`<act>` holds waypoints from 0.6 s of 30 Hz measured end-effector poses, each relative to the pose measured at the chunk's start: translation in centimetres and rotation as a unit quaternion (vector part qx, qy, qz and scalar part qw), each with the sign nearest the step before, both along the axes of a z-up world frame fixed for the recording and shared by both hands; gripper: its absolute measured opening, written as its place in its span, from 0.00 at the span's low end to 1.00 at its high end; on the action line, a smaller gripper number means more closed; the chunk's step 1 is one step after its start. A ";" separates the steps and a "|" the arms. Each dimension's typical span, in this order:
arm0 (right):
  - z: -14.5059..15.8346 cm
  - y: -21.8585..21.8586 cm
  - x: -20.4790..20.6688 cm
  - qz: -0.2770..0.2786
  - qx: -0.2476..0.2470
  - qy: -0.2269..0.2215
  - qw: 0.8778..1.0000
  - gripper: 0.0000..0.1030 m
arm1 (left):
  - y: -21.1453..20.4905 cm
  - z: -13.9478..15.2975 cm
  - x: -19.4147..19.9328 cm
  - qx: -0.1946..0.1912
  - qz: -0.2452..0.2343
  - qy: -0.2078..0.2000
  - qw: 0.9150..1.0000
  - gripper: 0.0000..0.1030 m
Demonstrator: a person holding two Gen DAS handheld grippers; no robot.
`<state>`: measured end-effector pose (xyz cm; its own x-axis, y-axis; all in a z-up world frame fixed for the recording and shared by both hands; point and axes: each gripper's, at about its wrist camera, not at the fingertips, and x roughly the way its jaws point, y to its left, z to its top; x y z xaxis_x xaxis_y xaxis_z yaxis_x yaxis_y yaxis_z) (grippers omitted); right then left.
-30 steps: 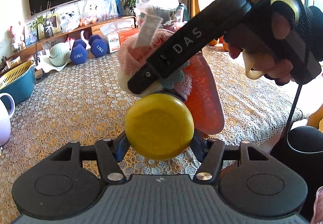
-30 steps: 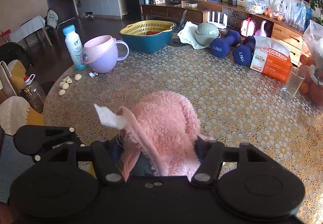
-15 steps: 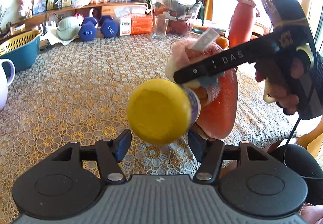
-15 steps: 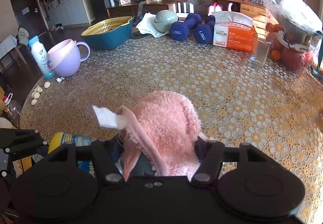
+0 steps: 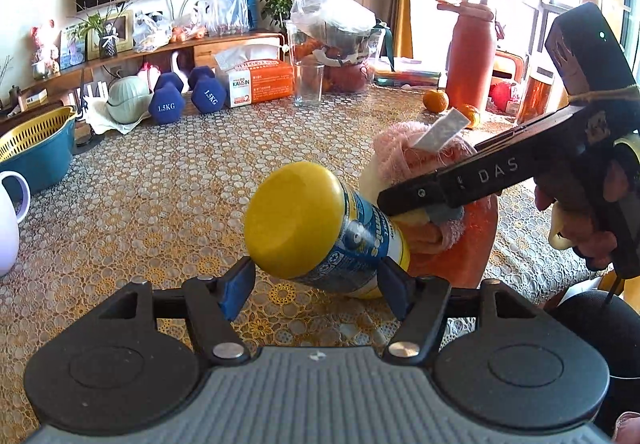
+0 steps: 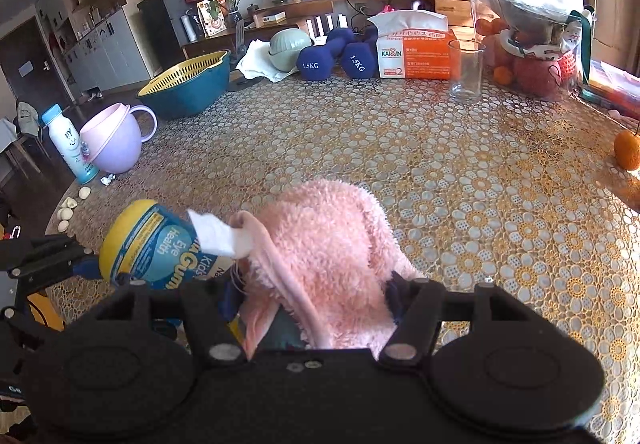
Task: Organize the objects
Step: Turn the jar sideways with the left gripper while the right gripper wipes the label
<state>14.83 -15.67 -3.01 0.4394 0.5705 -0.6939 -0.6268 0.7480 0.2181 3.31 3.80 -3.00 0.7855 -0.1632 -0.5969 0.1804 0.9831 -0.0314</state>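
Lace-covered counter [image 5: 140, 203]. Left gripper [image 5: 316, 284] jaws opening, bottle [image 5: 320, 224] between; right gripper [image 6: 312, 300], 3 o'clock, clenched on pink slipper [image 6: 332, 236], probably receiving bottle.

1. Left gripper [image 5: 316, 284] was chunky matte black with a ribbed grey deck, blue finger pads [image 5: 236, 286] and silver pivot screws.
2. Right gripper [image 6: 312, 296] looked the same, with white "DAS" lettering and twine around its body.

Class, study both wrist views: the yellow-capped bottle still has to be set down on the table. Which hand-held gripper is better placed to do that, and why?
Left. The left hand-held gripper has the bottle between its jaws, which are opening. The right hand-held gripper is shut on the pink fluffy cloth.
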 end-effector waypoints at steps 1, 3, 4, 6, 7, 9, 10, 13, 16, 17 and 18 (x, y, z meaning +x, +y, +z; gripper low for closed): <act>-0.1 0.0 0.0 -0.001 0.000 0.000 1.000 0.63 | 0.0 0.1 0.2 0.000 -0.002 -0.002 1.000 0.71; -0.2 0.0 0.1 -0.003 -0.002 0.001 1.000 0.63 | 0.1 0.1 0.6 -0.001 -0.002 -0.001 1.000 0.71; -0.2 0.0 0.1 -0.004 0.000 0.001 1.000 0.63 | 0.3 0.2 0.8 -0.004 -0.002 0.000 1.000 0.71; -0.3 0.0 0.0 -0.005 0.000 -0.001 1.000 0.63 | 0.7 0.4 1.2 -0.020 -0.002 0.004 1.000 0.71; -0.3 0.0 0.0 -0.003 -0.001 -0.002 1.000 0.63 | 1.0 0.4 1.4 -0.030 -0.003 0.007 1.000 0.72; -0.3 0.0 -0.2 0.001 -0.005 -0.006 1.000 0.63 | 1.6 0.5 1.8 -0.047 -0.006 0.015 0.999 0.73; -0.2 0.0 -0.2 0.002 -0.005 -0.008 1.000 0.63 | 1.8 0.6 1.9 -0.053 -0.008 0.018 0.998 0.73; -0.2 0.2 -0.3 0.007 -0.006 -0.013 1.000 0.63 | 2.2 0.6 2.4 -0.062 -0.008 0.023 0.998 0.75; -0.1 0.2 -0.6 0.017 -0.006 -0.021 1.000 0.63 | 2.9 0.6 2.8 -0.085 -0.006 0.034 0.996 0.76; -0.1 0.2 -0.7 0.020 -0.008 -0.024 0.999 0.63 | 3.1 0.6 2.8 -0.091 -0.005 0.035 0.995 0.76; 0.0 0.3 -0.8 0.022 -0.009 -0.027 0.999 0.63 | 3.1 0.6 2.8 -0.091 -0.002 0.033 0.995 0.76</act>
